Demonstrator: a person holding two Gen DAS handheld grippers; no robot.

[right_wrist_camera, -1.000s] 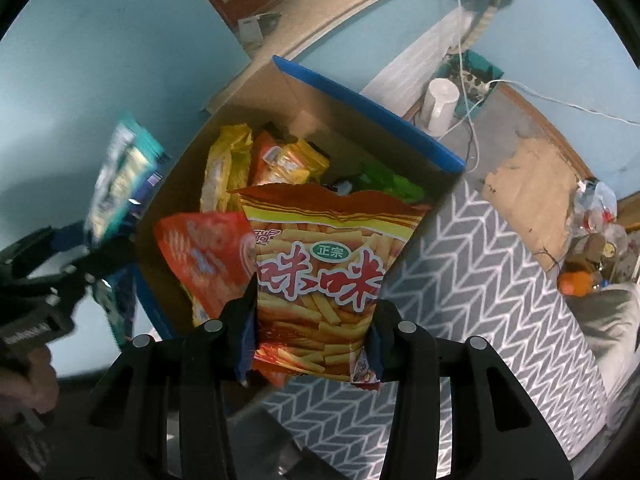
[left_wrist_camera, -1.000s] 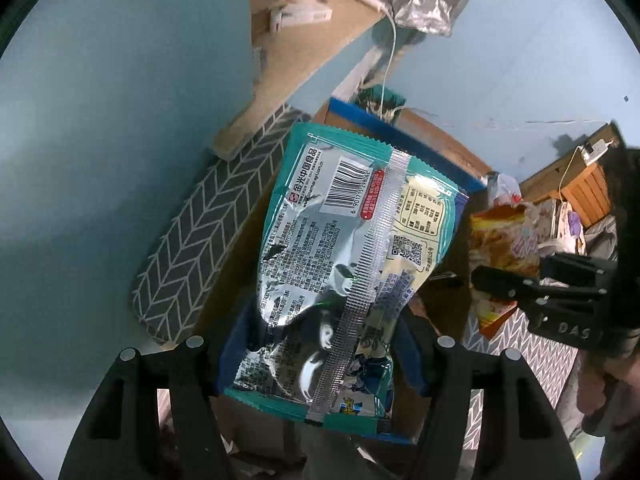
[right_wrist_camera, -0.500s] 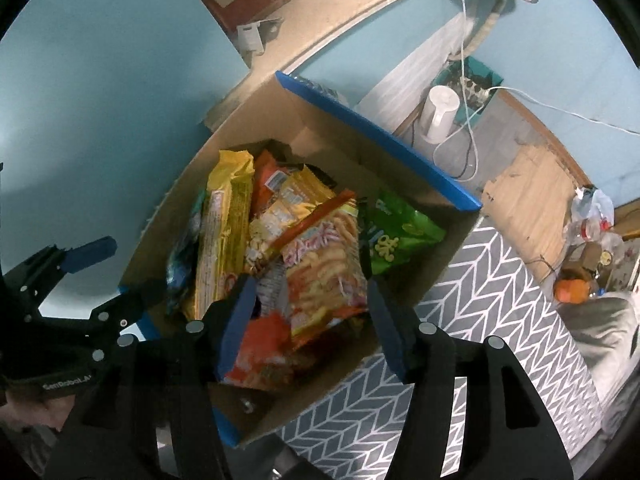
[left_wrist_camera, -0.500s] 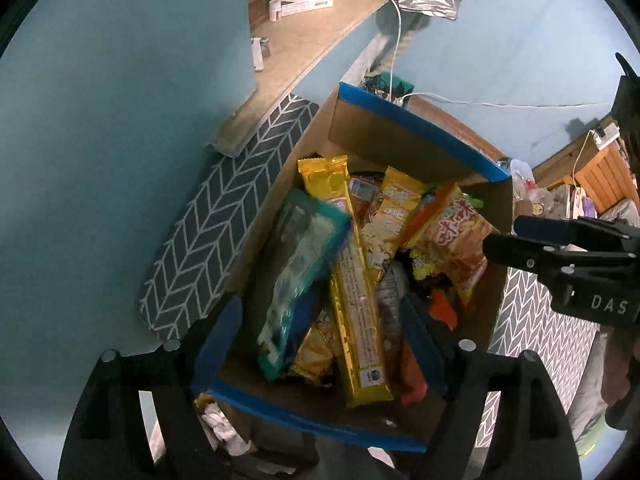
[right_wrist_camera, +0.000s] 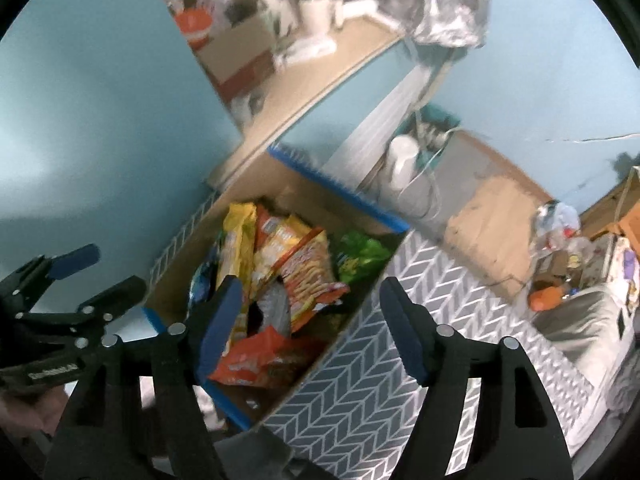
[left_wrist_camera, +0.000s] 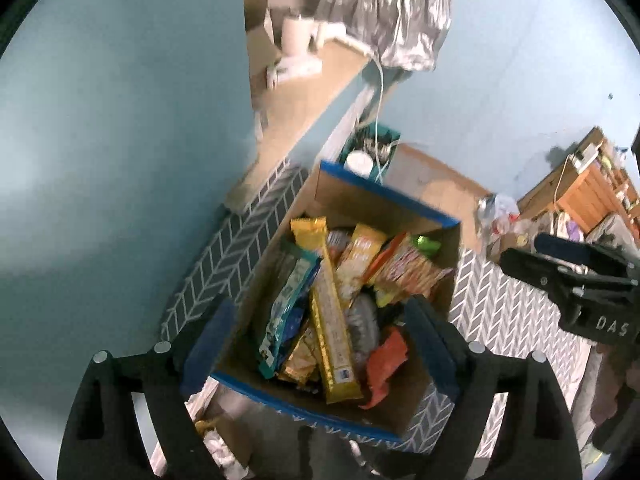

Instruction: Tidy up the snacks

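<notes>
Both packets have just gone into the cardboard box [left_wrist_camera: 404,216], which a second ago was still waiting for them. The left gripper [left_wrist_camera: 320,340] had been clamped on the teal packet [left_wrist_camera: 286,304]; now its blue-padded fingers [left_wrist_camera: 210,340] stand wide apart with nothing between them, and that packet lies on edge along the box's left wall, just beside the long yellow packet [left_wrist_camera: 330,320]. The right gripper [right_wrist_camera: 312,326] has done the same: it was pinching the orange-and-yellow crisp bag [right_wrist_camera: 310,276], and now its fingers are spread and empty, while the bag leans among the others near the middle of the box, just left of the green packet [right_wrist_camera: 360,256].

Both tools also look to have drawn back and up from the box since half a second ago (it sits smaller and lower in each view, and the frames are blurred with motion). A red-orange wrapper [right_wrist_camera: 256,360] lies at the near end of the box, closest to the grippers.

To my eye this means one round of tidying is finished: two more snacks are stowed and both claws are free. The box looks well filled. I can see no loose snack outside the box on the chevron mat [right_wrist_camera: 360,396] from here, so whether more remain I cannot tell.
</notes>
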